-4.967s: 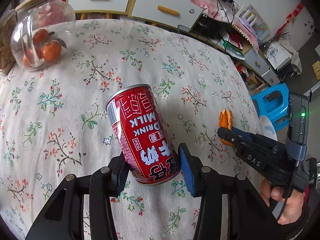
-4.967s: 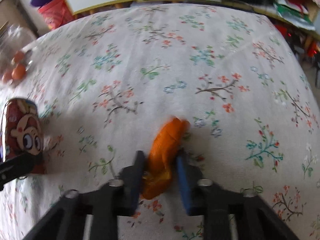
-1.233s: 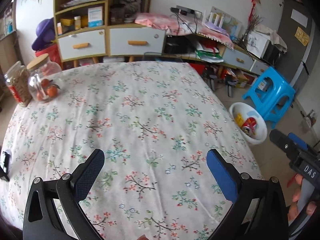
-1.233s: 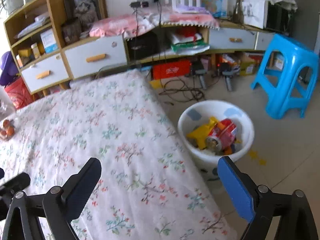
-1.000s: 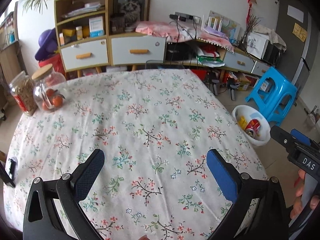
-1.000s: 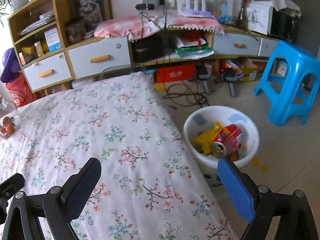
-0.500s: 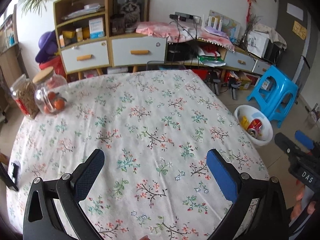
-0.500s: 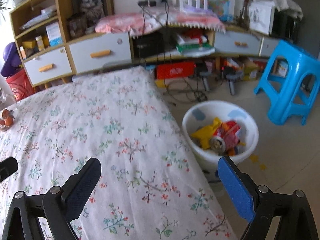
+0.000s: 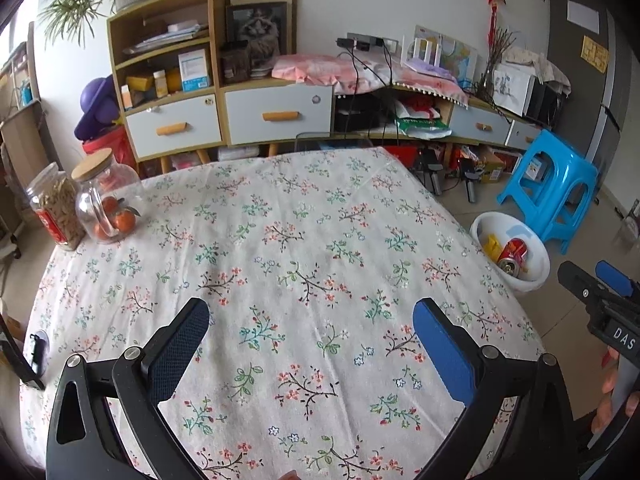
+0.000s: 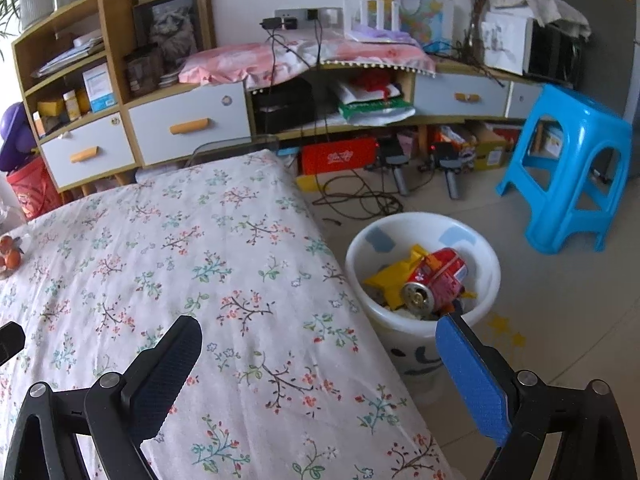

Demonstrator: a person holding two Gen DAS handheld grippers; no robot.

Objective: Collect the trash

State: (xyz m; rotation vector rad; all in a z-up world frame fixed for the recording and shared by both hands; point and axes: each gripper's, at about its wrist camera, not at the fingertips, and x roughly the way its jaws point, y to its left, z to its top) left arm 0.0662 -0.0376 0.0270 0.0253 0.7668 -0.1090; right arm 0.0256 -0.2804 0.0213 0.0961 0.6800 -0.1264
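The red can hides most of the bin rubbish beneath it. A dark object, perhaps a clip, is too small to identify at the tabletop edge.

Both wrist views look down from above, sharing table and bin.

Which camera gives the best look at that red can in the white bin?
The right wrist view: the red can lies large and close atop yellow trash in the white bin. In the left wrist view the can is small and far off.

Glossy metal can; smooth plastic bin; cloth tablecloth.
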